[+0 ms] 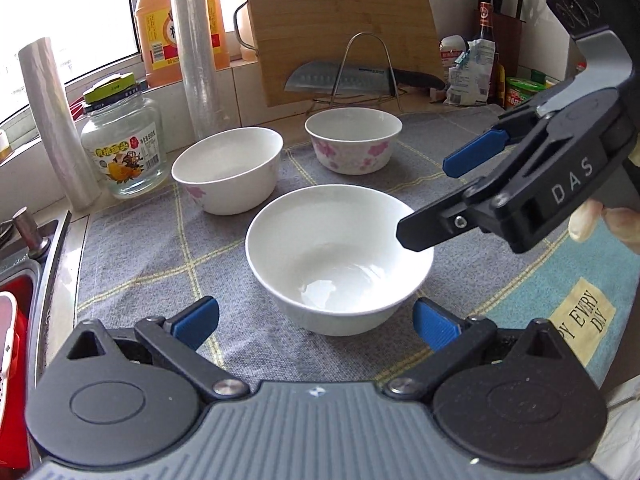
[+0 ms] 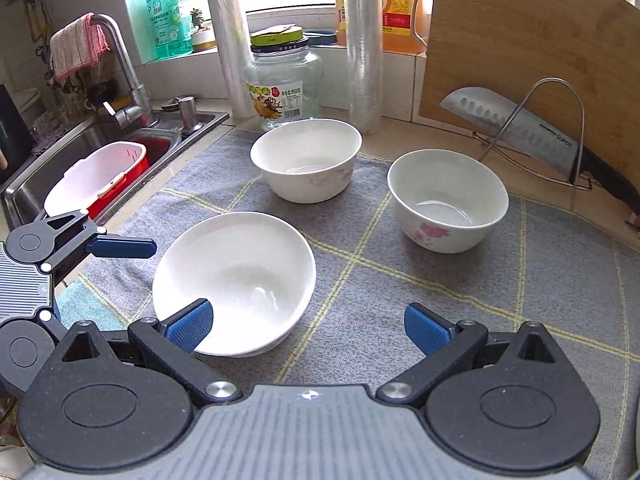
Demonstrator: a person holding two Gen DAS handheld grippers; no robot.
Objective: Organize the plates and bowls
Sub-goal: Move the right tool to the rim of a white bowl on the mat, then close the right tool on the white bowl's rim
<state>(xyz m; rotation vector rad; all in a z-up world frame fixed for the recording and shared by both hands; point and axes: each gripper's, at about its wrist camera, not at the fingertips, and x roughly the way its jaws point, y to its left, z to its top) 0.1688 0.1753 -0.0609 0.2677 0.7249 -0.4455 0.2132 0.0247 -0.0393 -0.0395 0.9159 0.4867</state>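
Plain white ceramic bowl [image 1: 340, 256] sits mid grey checked cloth [image 1: 152, 248] on the bench, left tongs [image 1: 316, 320] spread wide at its near rim, right tongs [image 2: 308, 326] spread wide, holding nothing, two flower-printed white bowls [image 2: 306, 160] [image 2: 448, 200] well apart at 12 and 1 o'clock, bare cloth between.

Bright daylight from the overexposed window [image 1: 80, 12]; sharp frames, soft shadows, fisheye-bent edges.

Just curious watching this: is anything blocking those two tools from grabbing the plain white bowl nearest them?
Nothing visible does. The plain white bowl sits alone on the grey mat, with both open tools, left and right, right beside it. The two flowered bowls stand farther back.
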